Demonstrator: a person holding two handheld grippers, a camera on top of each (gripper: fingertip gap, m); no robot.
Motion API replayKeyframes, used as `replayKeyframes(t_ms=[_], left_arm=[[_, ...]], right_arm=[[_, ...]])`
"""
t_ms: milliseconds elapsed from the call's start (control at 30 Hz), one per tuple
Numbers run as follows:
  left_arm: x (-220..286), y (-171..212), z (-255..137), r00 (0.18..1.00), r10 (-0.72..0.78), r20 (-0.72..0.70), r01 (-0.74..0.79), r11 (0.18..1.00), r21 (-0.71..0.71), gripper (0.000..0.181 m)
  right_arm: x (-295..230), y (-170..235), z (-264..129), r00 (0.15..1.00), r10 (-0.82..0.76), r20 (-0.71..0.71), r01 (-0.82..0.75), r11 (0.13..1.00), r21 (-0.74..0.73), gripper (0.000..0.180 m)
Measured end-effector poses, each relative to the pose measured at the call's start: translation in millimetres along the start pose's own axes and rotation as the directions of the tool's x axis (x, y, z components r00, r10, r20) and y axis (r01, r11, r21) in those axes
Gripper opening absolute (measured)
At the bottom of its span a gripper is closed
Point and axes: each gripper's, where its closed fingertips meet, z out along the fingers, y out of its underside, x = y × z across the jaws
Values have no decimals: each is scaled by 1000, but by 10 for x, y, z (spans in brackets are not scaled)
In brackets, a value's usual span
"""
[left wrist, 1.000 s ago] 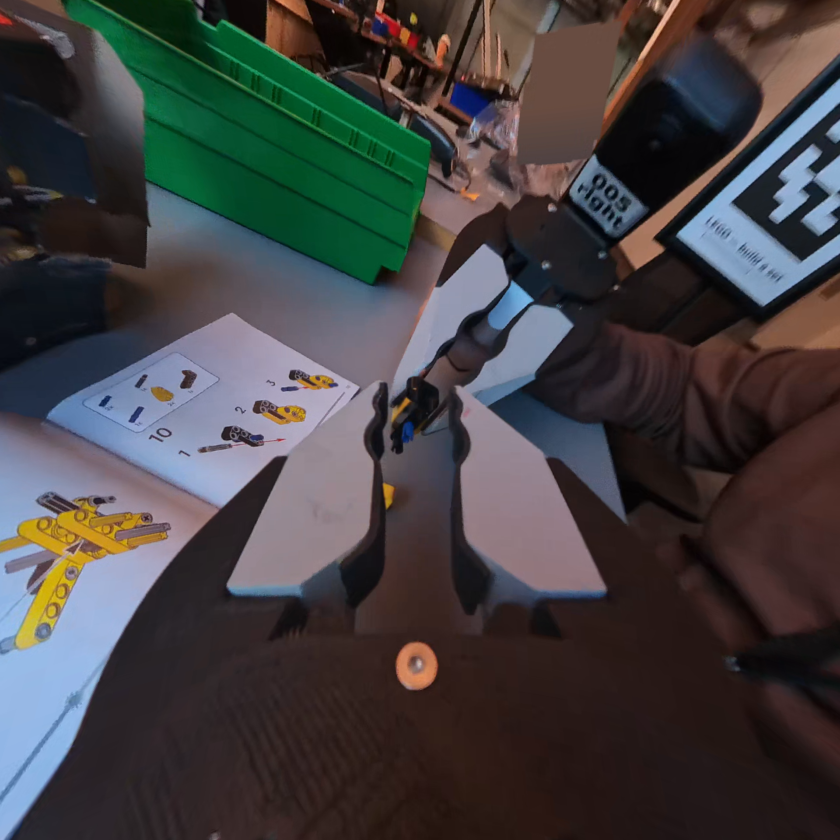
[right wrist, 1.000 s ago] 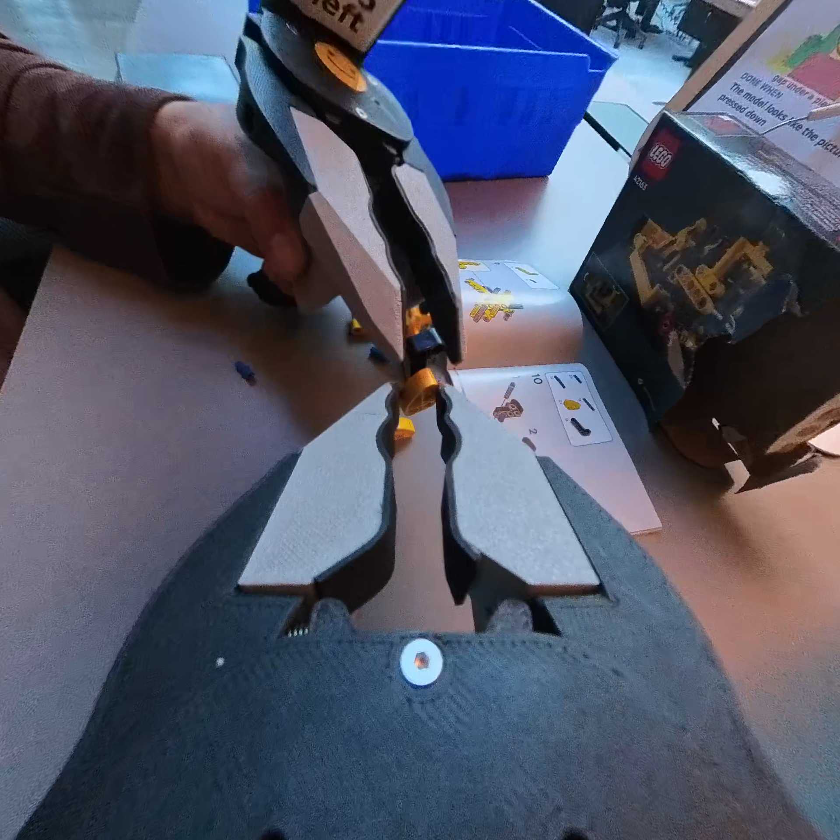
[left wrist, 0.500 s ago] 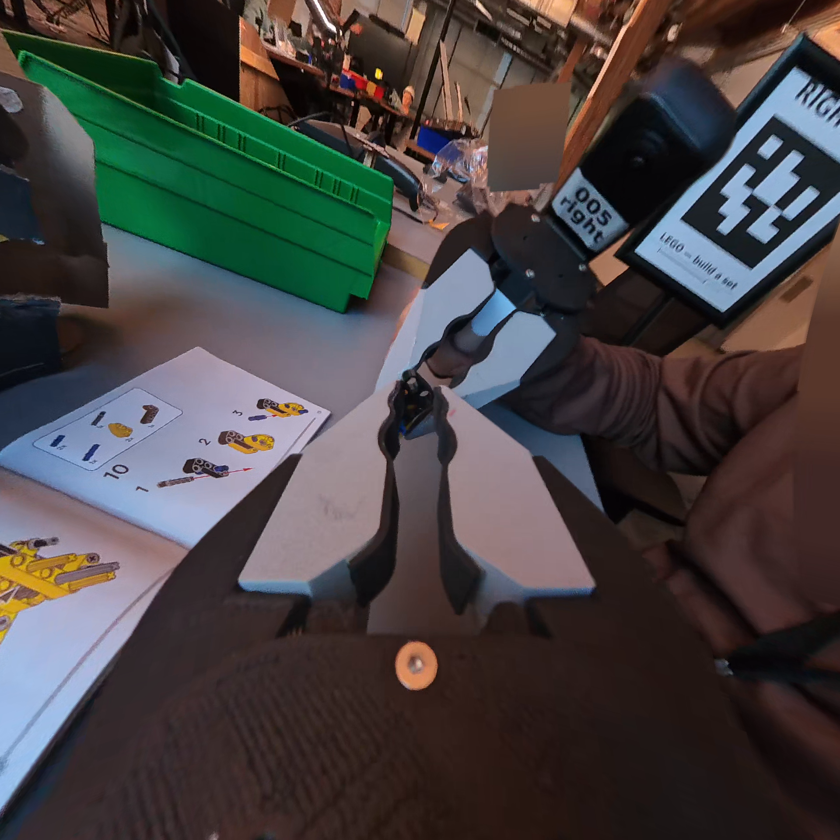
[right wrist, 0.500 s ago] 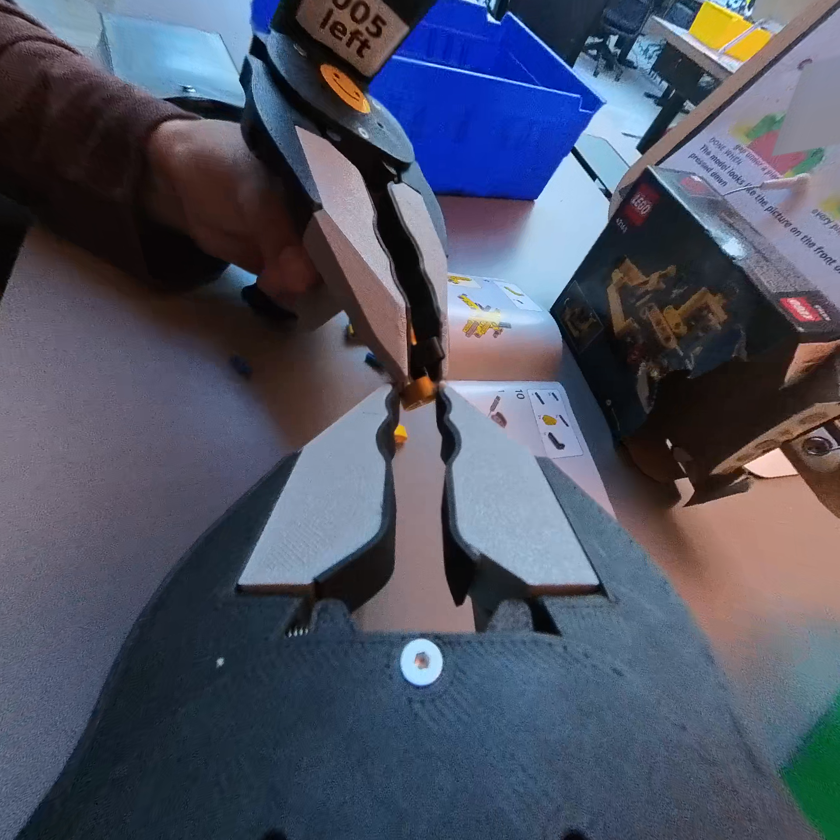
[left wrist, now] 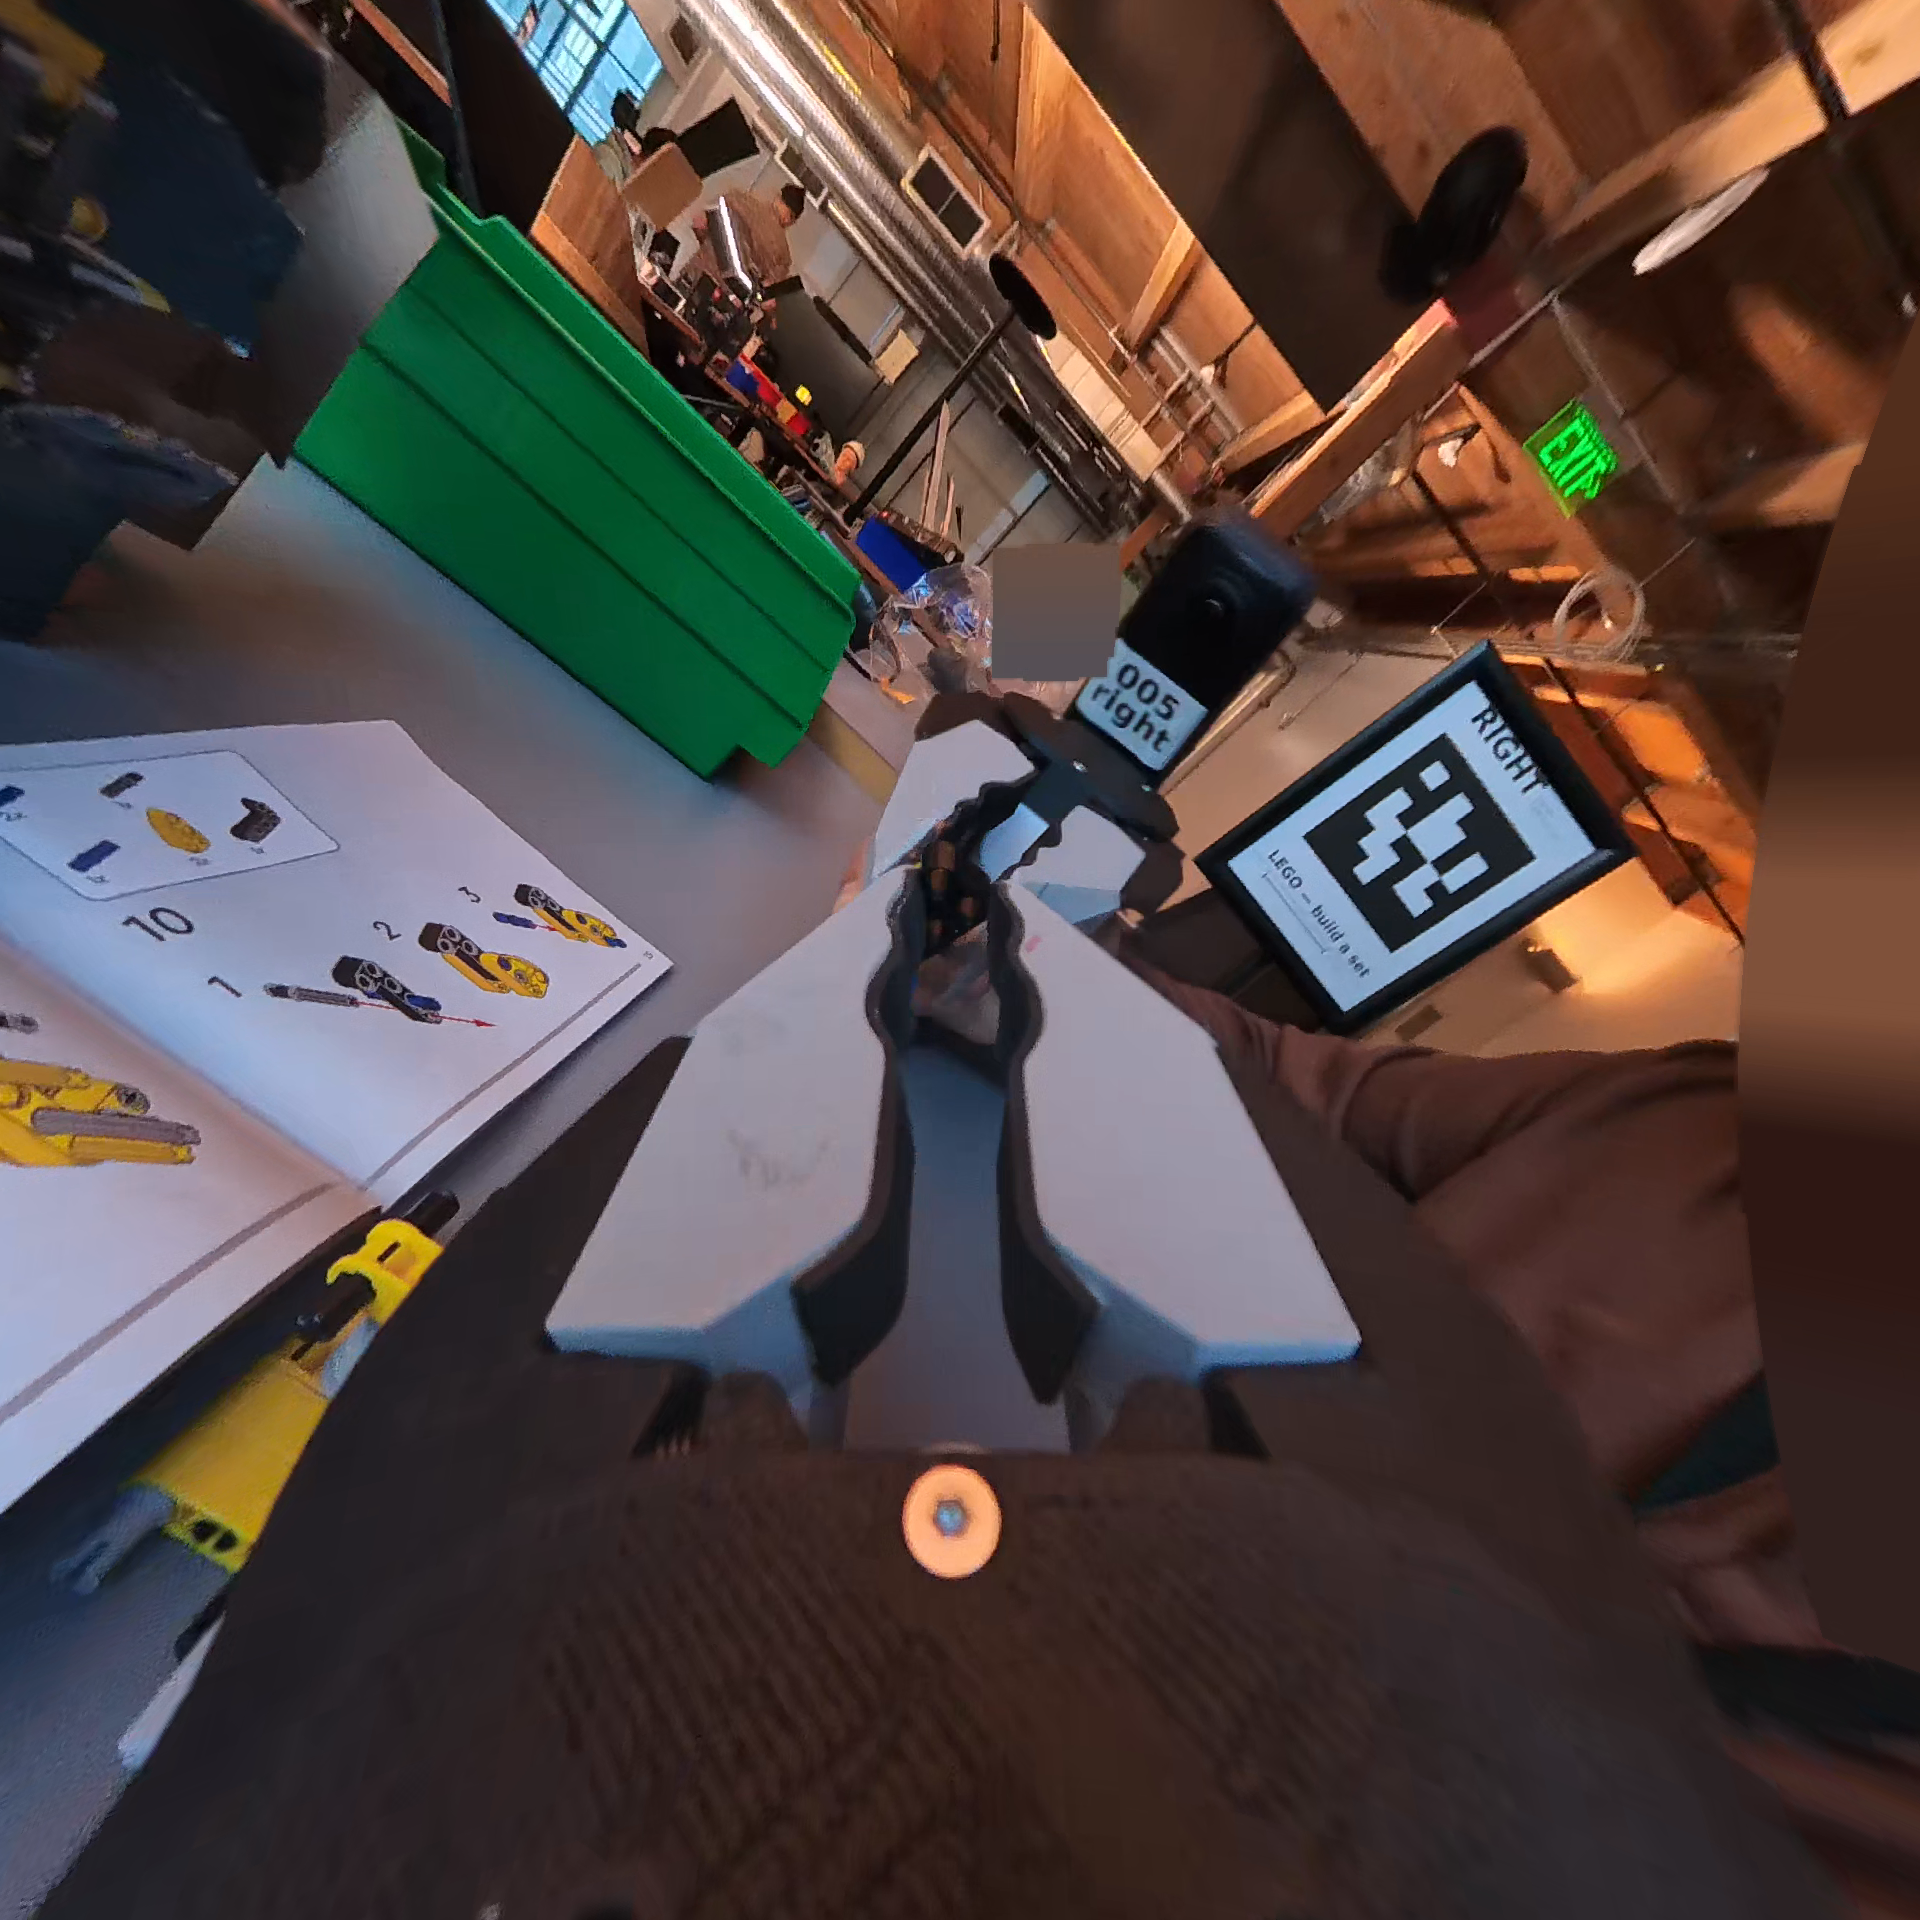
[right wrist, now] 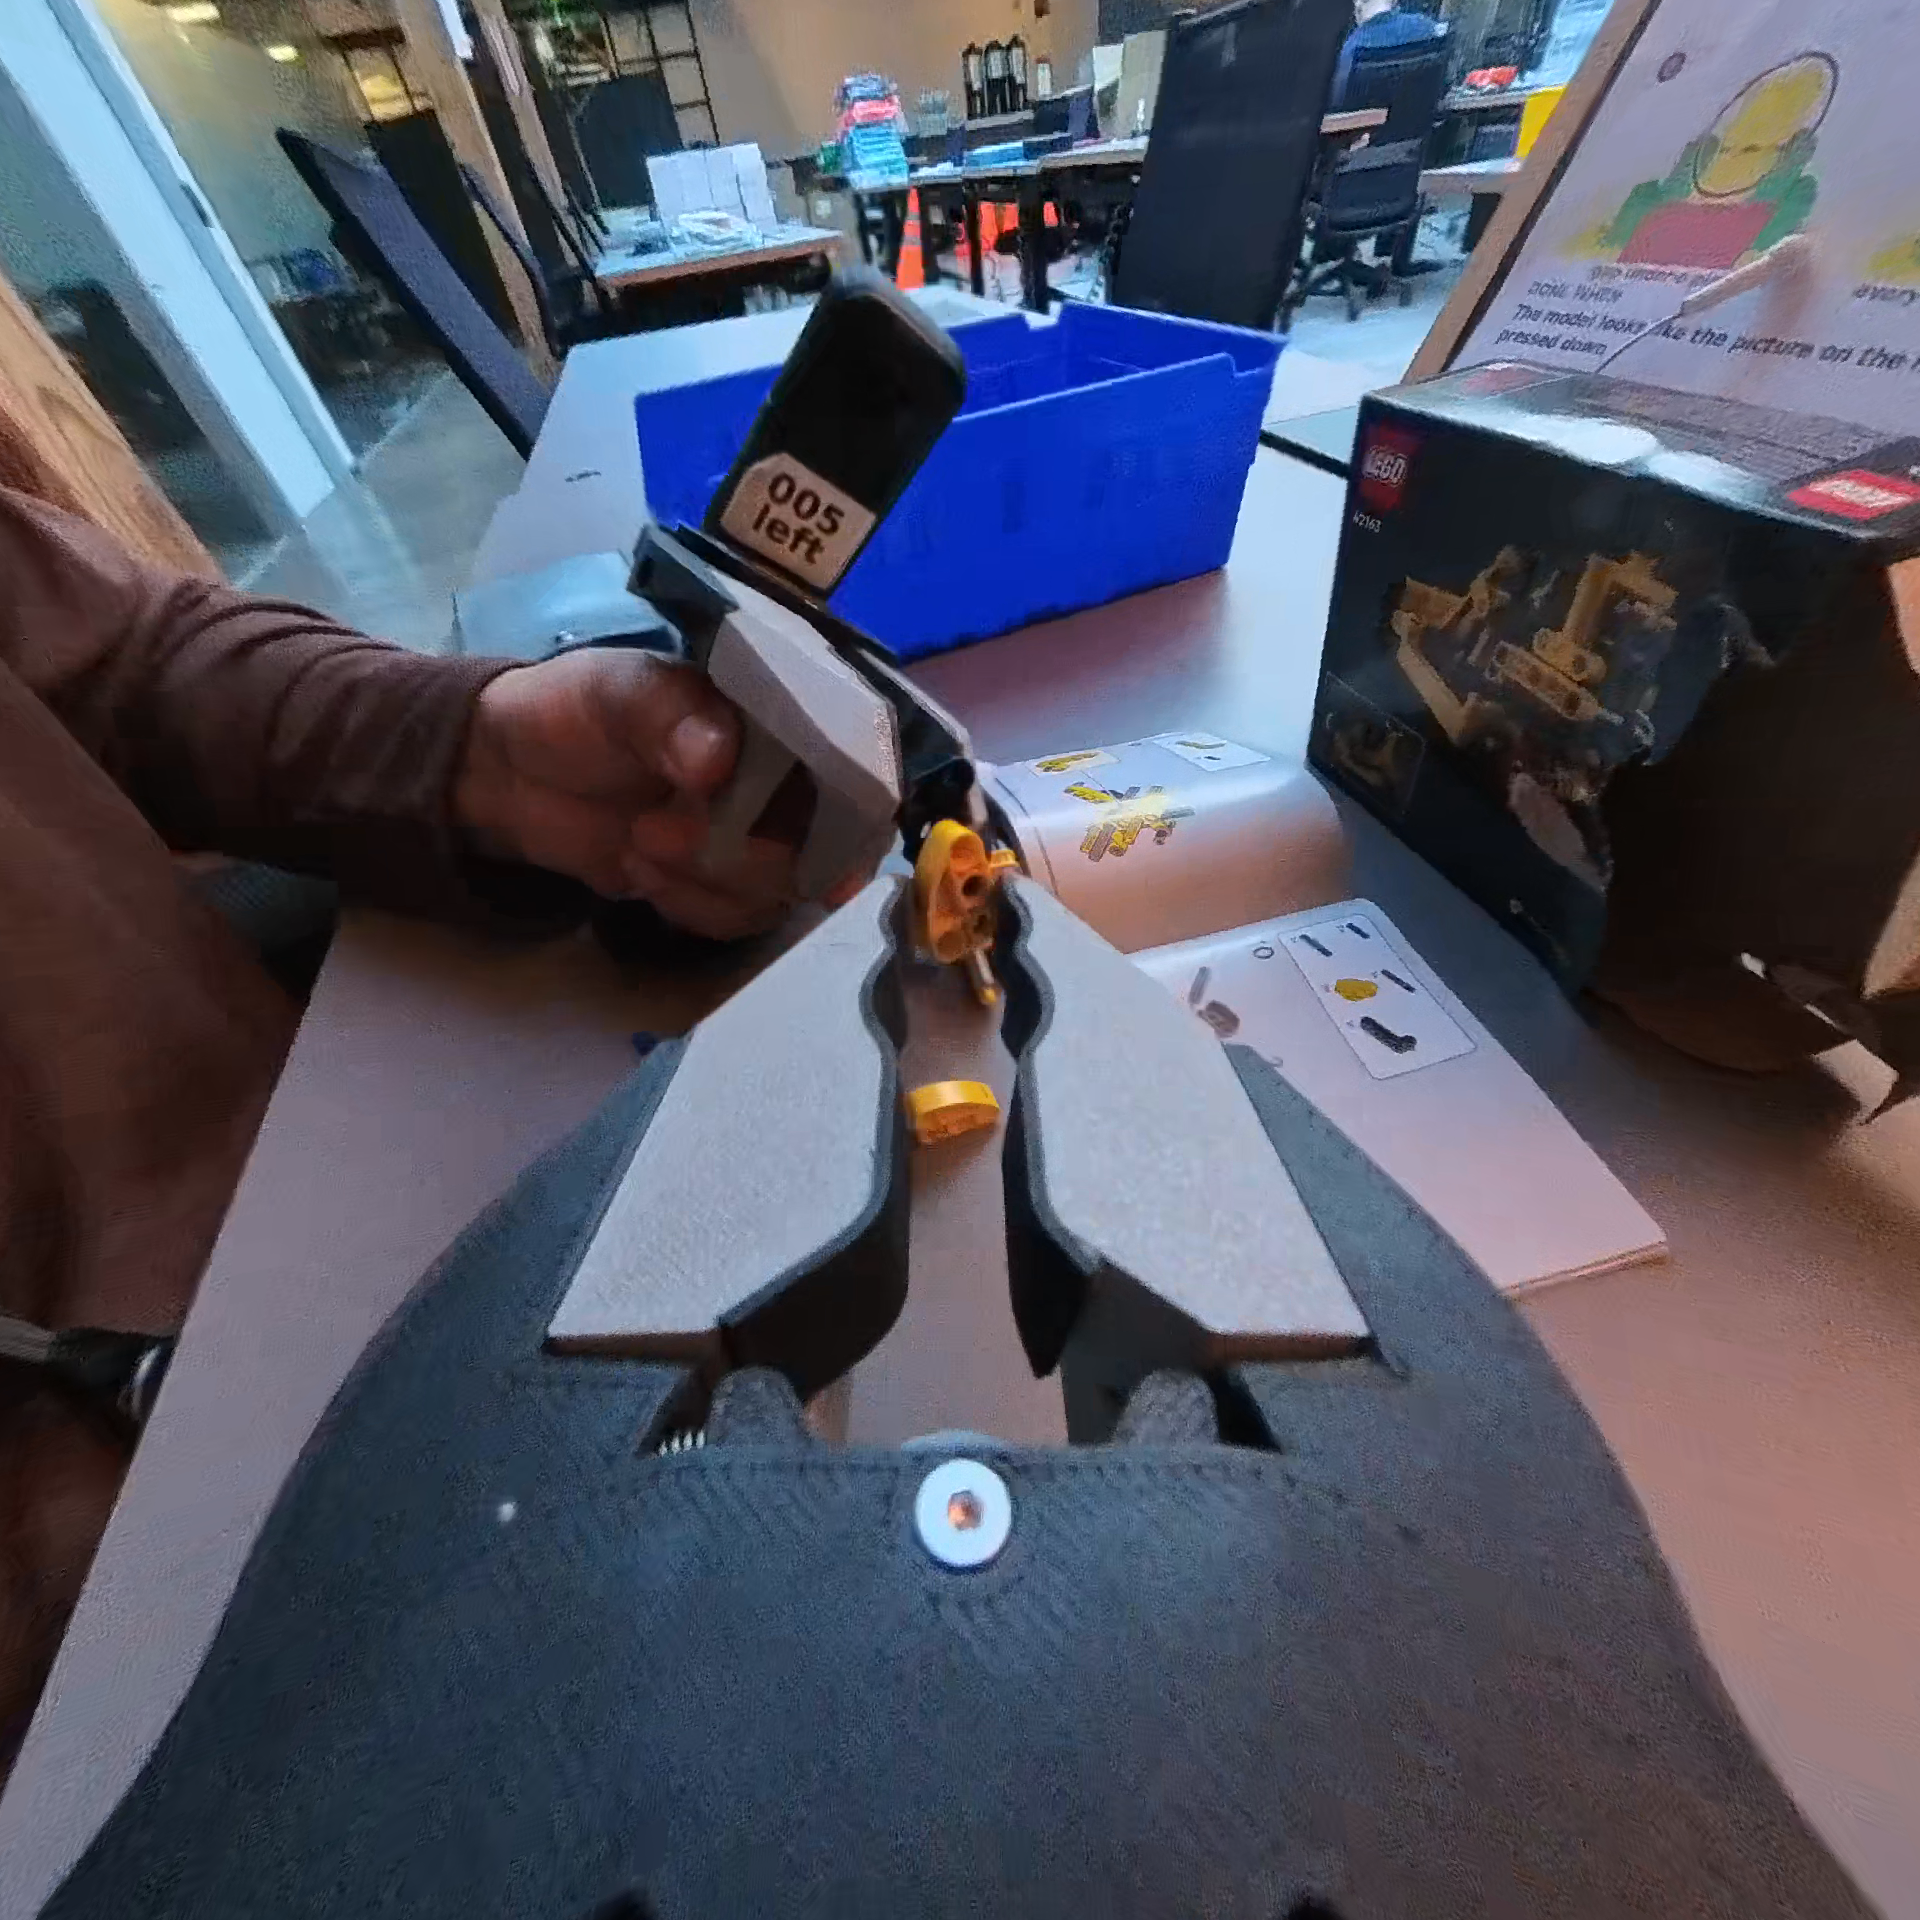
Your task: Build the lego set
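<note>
A small Lego sub-assembly is held between both grippers above the table. In the right wrist view its yellow rounded part (right wrist: 954,883) sits between my right gripper's (right wrist: 951,925) tips, which are shut on it. My left gripper (right wrist: 935,800) meets it from the far side, gripping the black end. In the left wrist view my left gripper (left wrist: 948,920) is shut on the dark part (left wrist: 940,883), and the right gripper (left wrist: 982,831) faces it tip to tip. A loose yellow piece (right wrist: 951,1112) lies on the table below.
The open instruction booklet (left wrist: 312,935) lies left of my left gripper, with a partly built yellow model (left wrist: 260,1413) at its near edge. A green bin (left wrist: 582,520) and a framed marker sign (left wrist: 1413,842) stand behind. A blue bin (right wrist: 1039,488) and the Lego box (right wrist: 1558,675) stand beyond. Left and right tips are no more than a few centimetres apart.
My left gripper has narrowed from a wider gap onto the piece. Both grippers have risen and tilted upward together, so more of the room shows. The right gripper kept its hold.
</note>
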Motion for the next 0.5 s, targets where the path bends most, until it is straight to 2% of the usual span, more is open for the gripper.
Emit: replayKeyframes(t_ms=[167, 333, 500], left_arm=[[8, -25, -15, 998, -52, -22, 53, 998, 32, 9], [-45, -32, 27, 995, -102, -6, 102, 992, 74, 9], [-70, -10, 77, 992, -124, 23, 122, 988, 92, 9]], right_arm=[[12, -37, 5, 994, 96, 50, -98, 994, 46, 11], [42, -12, 8, 990, 123, 71, -127, 991, 46, 11], [53, -33, 71, 976, -167, -139, 165, 986, -27, 14]])
